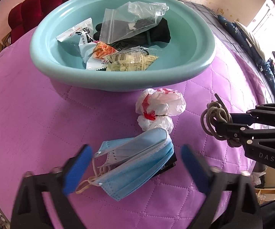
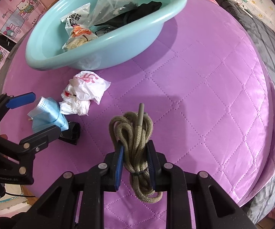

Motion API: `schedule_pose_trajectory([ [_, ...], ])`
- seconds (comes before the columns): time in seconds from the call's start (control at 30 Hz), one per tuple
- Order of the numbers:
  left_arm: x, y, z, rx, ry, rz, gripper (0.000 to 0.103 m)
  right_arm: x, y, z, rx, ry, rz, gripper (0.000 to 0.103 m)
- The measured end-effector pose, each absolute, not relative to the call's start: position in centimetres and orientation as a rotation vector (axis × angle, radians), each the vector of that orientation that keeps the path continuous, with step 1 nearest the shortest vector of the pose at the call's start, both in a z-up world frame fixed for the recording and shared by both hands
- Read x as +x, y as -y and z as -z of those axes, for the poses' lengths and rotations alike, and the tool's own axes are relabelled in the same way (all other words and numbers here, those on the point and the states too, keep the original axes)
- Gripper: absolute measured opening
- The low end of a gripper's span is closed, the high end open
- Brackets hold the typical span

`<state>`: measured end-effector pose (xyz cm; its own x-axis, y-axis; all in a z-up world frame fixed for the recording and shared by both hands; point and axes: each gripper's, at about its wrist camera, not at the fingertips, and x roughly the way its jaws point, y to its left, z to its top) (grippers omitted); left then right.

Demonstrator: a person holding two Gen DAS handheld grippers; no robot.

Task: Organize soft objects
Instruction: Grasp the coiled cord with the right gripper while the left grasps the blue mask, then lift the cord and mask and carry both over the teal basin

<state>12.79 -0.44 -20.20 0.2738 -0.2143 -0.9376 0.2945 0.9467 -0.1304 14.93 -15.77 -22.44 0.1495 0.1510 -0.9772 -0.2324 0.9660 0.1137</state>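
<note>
A teal basin [image 1: 61,72] [image 2: 118,36] sits on the purple quilt and holds snack packets, clear plastic bags and a black cloth. My left gripper [image 1: 135,169] [image 2: 42,112] is open, with its jaws on either side of a folded blue face mask [image 1: 137,162] [image 2: 49,112] that lies on the quilt. A small black item [image 2: 72,132] lies under the mask. My right gripper [image 2: 135,152] [image 1: 227,125] is shut on a bundled olive cord [image 2: 135,131] [image 1: 215,118] and holds it above the quilt. A crumpled white and red plastic bag [image 1: 158,108] [image 2: 86,91] lies between mask and basin.
The purple quilt [image 2: 204,95] covers a bed with a red headboard [image 1: 42,5] behind the basin. A grey plaid blanket [image 2: 271,38] and dark blue bedding [image 1: 252,47] lie along the right edge. Pink cartoon wall panels [image 2: 13,9] stand at the left.
</note>
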Motion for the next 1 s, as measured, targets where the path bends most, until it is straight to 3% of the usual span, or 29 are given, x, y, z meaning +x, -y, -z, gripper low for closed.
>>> schedule_pose_trajectory([
  [0.03,12.8,0.5,20.2,0.079,-1.248,0.341,0.069,15.0,15.8,22.6,-0.070,-1.393,-0.276,0.024],
  [0.07,12.8,0.7,20.3,0.079,-1.251,0.345,0.065,15.0,15.6,22.6,-0.072,-1.391,-0.275,0.024],
  [0.13,12.6,0.8,20.2,0.069,-1.260,0.364,0.037,14.9,15.5,22.4,-0.072,-1.389,-0.274,0.024],
  [0.23,12.4,1.1,20.0,0.064,-1.268,0.384,0.020,14.7,15.3,22.1,-0.070,-1.383,-0.269,0.024],
  [0.33,11.9,1.2,19.4,0.065,-1.259,0.389,0.011,14.3,15.4,21.5,-0.067,-1.374,-0.269,0.024],
  [0.5,11.1,0.8,18.2,0.052,-1.242,0.387,0.007,13.5,15.4,20.7,-0.063,-1.356,-0.267,0.024],
  [1.0,7.7,-0.8,15.1,0.025,-1.192,0.363,0.007,10.6,16.1,17.9,-0.070,-1.302,-0.281,0.024],
])
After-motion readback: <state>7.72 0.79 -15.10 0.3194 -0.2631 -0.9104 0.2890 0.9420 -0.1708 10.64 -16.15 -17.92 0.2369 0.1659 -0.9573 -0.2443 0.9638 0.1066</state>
